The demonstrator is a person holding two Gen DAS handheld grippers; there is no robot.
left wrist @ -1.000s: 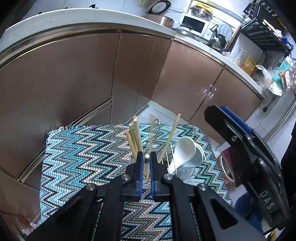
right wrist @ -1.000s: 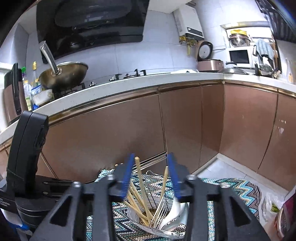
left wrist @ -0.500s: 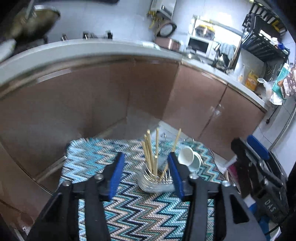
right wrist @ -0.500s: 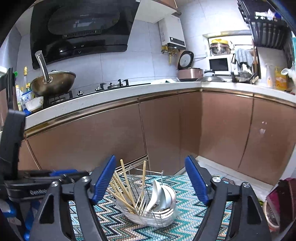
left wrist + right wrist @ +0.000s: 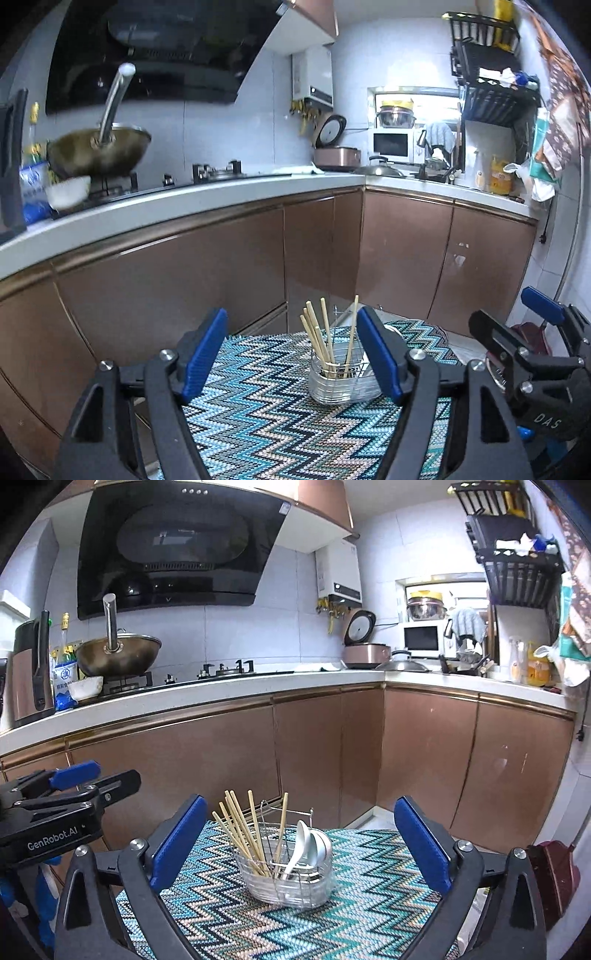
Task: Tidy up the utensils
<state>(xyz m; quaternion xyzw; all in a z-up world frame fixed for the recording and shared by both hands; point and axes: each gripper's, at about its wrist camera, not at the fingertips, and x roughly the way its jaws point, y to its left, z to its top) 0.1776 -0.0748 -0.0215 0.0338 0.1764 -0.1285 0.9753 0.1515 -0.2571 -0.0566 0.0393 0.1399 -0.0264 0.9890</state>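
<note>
- My left fingers (image 5: 291,354) stand wide apart; they have just been opening and grip nothing. The rack shows in the gap between them but sits further off on the surface, untouched.
- In my right view the left gripper (image 5: 59,797) sits at the far left, clear of the rack.
- The surface (image 5: 369,915) wears a zigzag cloth in teal, black and cream.
- The rack (image 5: 291,877), a wire basket, stands on that cloth about mid-way across.
- The chopsticks (image 5: 240,834) stand in the rack's left part, leaning and fanned, tips up; one more stands nearer the middle.
- The spoons (image 5: 310,843), white, rest in the rack's right part, bowls up.
- My right fingers (image 5: 301,843) are spread as wide as they go, having just been opening, and hold nothing. The rack lies beyond them, well apart from both pads.
- Behind runs a row of brown cabinets (image 5: 424,760) under a white counter.
</note>
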